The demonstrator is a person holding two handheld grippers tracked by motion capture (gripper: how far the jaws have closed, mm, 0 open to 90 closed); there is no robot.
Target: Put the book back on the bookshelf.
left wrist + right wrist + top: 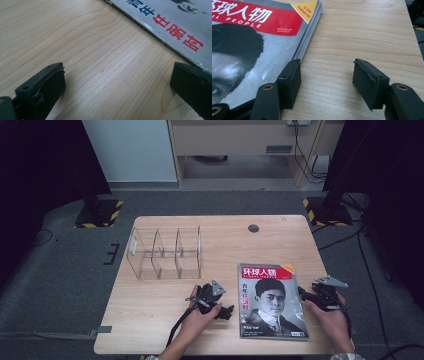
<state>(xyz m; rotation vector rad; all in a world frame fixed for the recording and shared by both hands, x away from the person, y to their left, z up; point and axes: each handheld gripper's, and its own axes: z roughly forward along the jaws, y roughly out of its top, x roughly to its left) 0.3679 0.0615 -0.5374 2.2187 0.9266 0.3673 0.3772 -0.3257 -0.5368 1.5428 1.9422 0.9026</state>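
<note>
Magazine [272,301]: one copy, lying flat and face up on the near right part of the table [165,320], cover with a red title band, a yellow corner flash and a black-and-white portrait. Spine on the side toward the left gripper; loose page edges [308,41] on the side toward the right gripper. Glossy cover, slightly scuffed and whitened along the spine edge [160,37]. Probably light, limp and slippery: likely to sag if lifted by one corner, and pages may fan. Best hold, by judgement: pinch the full thickness at the open edge, or slide a jaw beneath it, with support from the spine side.

Left gripper [212,300]: on the table just left of the magazine, held in the person's left hand. Jaws wide apart, nothing between them but bare wood; one jaw close to the magazine's spine edge.

Right gripper [320,295]: at the magazine's right edge, held in the right hand. Jaws partly apart, clamping nothing; one jaw stands at or just over the page edges, whether touching cannot be told, the other over bare wood.

Table: pale wood-grain top, smooth, rounded corners, a dark round cable hole [253,228] beyond the magazine.

Clear organiser [165,252]: transparent rigid plastic, three compartments, empty, well left of and beyond the magazine.
</note>
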